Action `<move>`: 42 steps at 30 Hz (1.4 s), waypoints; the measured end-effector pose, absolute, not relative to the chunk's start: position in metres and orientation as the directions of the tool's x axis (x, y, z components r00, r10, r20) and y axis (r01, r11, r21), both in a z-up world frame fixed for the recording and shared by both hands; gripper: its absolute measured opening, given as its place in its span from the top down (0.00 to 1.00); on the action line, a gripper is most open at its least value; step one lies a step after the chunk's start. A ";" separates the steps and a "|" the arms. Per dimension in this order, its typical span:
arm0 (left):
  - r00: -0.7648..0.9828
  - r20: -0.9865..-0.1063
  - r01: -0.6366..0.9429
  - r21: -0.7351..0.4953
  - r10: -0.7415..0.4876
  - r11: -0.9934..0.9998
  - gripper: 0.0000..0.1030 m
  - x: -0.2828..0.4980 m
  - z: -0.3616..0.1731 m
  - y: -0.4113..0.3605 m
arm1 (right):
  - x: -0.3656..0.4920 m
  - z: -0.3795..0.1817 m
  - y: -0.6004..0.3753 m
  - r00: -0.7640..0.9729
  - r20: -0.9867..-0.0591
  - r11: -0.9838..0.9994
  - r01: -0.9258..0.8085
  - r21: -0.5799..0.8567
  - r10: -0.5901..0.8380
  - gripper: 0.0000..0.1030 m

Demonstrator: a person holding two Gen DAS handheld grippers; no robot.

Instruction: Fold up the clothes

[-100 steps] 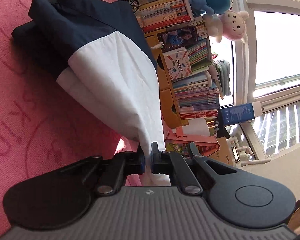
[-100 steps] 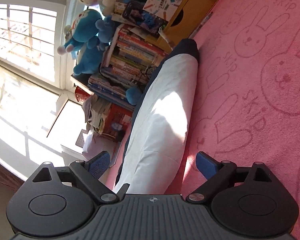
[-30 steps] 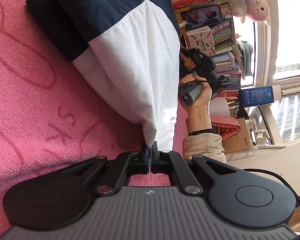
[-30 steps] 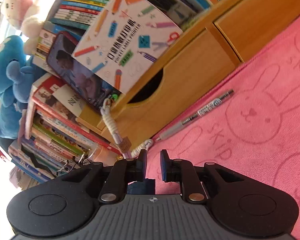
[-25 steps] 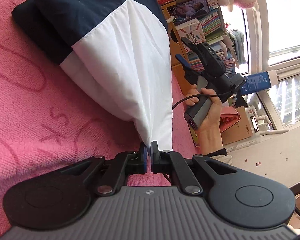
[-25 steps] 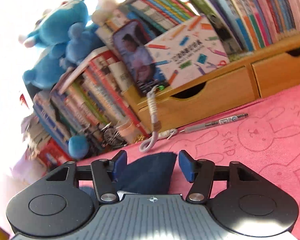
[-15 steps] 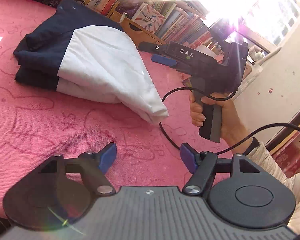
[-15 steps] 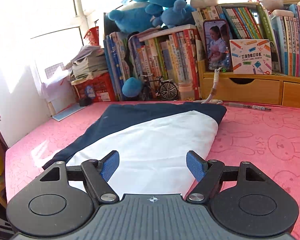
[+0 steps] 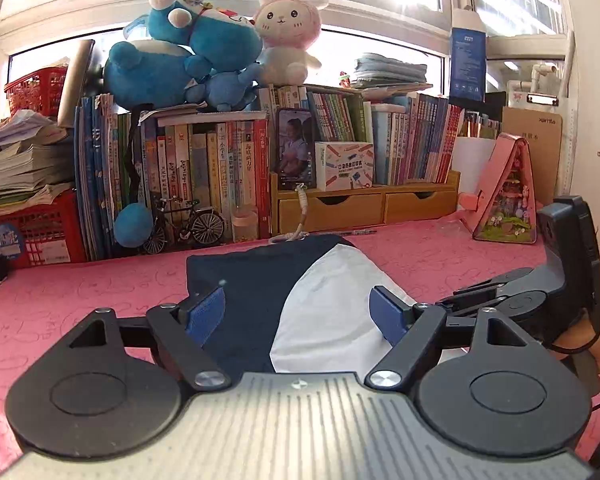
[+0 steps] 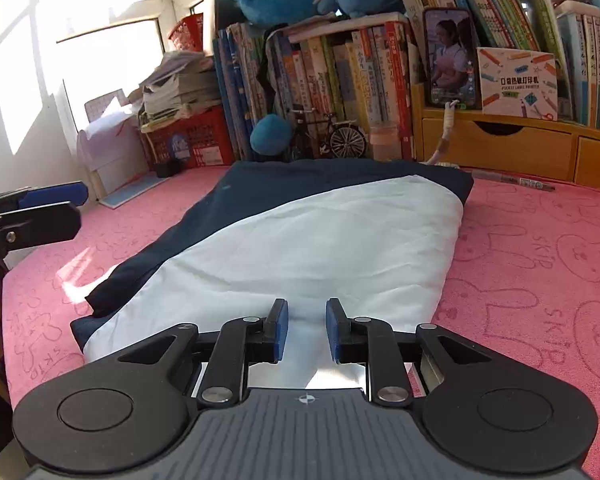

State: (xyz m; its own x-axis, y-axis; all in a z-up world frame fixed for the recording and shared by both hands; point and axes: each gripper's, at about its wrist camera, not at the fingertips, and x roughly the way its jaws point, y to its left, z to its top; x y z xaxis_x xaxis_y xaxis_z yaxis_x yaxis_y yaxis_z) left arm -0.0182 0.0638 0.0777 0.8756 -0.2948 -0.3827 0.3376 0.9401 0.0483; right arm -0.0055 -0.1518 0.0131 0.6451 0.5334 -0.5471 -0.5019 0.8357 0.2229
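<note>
Folded navy & white garment (image 10: 300, 236) lies flat on the pink mat (image 10: 540, 280) covering the table, in front of the books (image 9: 204, 172). Left tongs (image 9: 298, 312) hang above it, jaws opening, nothing btwn them. Right tongs (image 10: 307, 330) sit low at its near white edge, jaws closing w/ cloth in the gap, pads not yet pressing.

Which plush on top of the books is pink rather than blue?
The pink rabbit plush, rightmost of the group on the books; the plush toys beside it are all blue.
</note>
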 end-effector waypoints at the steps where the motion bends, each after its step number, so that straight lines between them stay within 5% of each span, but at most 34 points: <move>1: 0.874 -0.402 0.336 0.098 -0.271 0.937 0.23 -0.005 0.072 0.053 | -0.005 0.013 -0.150 0.644 -0.550 0.836 -0.503 0.219 0.531 0.77; 6: 0.865 -0.487 0.279 0.270 -0.120 0.921 0.25 0.055 0.038 0.033 | 0.009 0.013 -0.145 0.625 -0.560 0.829 -0.502 0.246 0.544 0.73; 13: 0.843 -0.535 0.155 0.337 0.053 0.929 0.24 0.101 0.011 0.068 | 0.048 0.033 -0.140 0.667 -0.520 0.835 -0.511 0.202 0.534 0.63; 24: 0.811 -0.584 0.138 0.245 0.032 0.960 0.23 0.121 -0.005 0.107 | 0.146 0.019 -0.068 0.558 -0.657 0.786 -0.612 0.087 0.507 0.57; 28: 0.793 -0.609 0.108 0.196 0.035 0.974 0.20 0.128 -0.008 0.125 | 0.163 0.008 -0.029 0.501 -0.701 0.738 -0.673 0.052 0.507 0.23; 31: 0.777 -0.625 0.060 0.182 0.069 0.981 0.22 0.125 -0.004 0.138 | 0.170 0.010 -0.010 0.502 -0.723 0.738 -0.674 0.016 0.474 0.18; 36: 0.813 -0.581 0.035 0.122 0.043 0.992 0.22 0.096 0.021 0.157 | 0.122 0.036 -0.041 0.557 -0.642 0.731 -0.682 0.008 0.527 0.10; 42: 0.864 -0.475 0.219 0.050 -0.170 0.974 0.18 0.045 0.062 0.131 | 0.037 0.052 -0.097 0.611 -0.537 0.737 -0.675 0.030 0.581 0.00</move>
